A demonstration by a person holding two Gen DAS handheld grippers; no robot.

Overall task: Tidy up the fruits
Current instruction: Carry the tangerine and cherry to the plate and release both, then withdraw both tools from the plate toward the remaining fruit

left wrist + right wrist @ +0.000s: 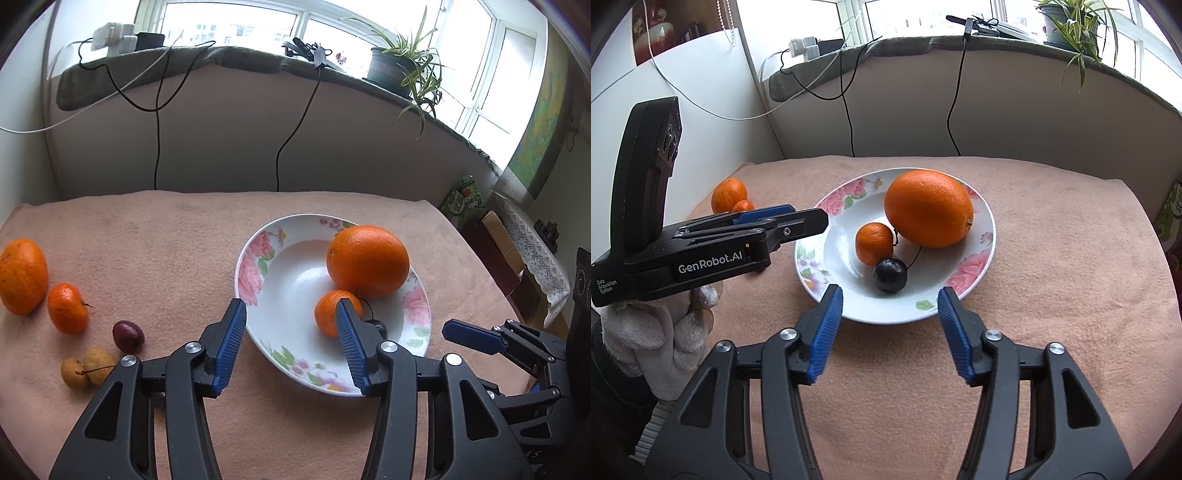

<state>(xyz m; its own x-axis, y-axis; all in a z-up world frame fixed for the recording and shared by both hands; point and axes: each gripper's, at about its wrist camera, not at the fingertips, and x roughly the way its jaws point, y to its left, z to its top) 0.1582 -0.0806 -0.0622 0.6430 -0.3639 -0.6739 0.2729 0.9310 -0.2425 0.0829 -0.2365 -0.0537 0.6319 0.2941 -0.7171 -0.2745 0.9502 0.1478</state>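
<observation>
Right wrist: cherry (890, 280) ahead of open right gripper (890, 334).

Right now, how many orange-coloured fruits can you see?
4. A big orange and a small mandarin sit in the flowered plate. Another big orange and small mandarin lie on the cloth at its left. None seem hidden.

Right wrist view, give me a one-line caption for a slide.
Open right gripper hovers before a floral plate holding a large orange, a mandarin and a dark cherry.
</observation>
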